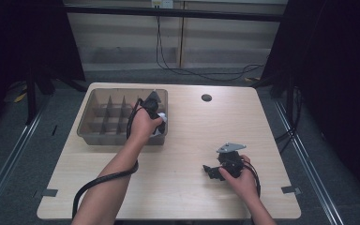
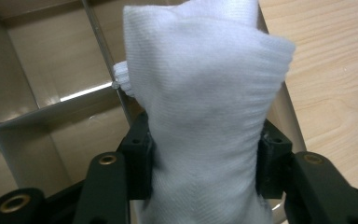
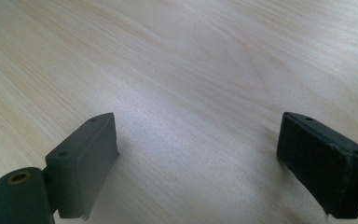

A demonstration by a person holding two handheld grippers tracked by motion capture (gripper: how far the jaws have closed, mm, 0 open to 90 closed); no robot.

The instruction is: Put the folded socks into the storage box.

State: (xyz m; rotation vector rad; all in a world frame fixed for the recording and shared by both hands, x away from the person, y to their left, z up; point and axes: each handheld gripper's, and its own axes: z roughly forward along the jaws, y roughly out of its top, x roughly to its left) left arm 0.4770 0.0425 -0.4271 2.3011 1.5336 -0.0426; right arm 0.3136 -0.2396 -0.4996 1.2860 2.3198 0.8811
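Note:
A white folded cloth (image 2: 200,107), ribbed like a sock, stands up between the jaws of my left gripper (image 2: 205,163), pinched in at its middle where both pads press on it. In the high view the left gripper (image 1: 155,116) holds the cloth (image 1: 163,120) at the right end of a grey divided tray (image 1: 98,136). Bare compartments and thin dividers (image 2: 51,100) lie behind the cloth. My right gripper (image 1: 212,171) rests low over the table near its front right. Its jaws (image 3: 214,154) stand wide open over bare wood with nothing between them.
The tray sits at the table's back left, several compartments across. A round cable hole (image 1: 206,97) lies at the back centre of the wooden table (image 1: 187,136). The left gripper's black cable (image 1: 98,180) loops over the front left. Dark curtains flank both sides.

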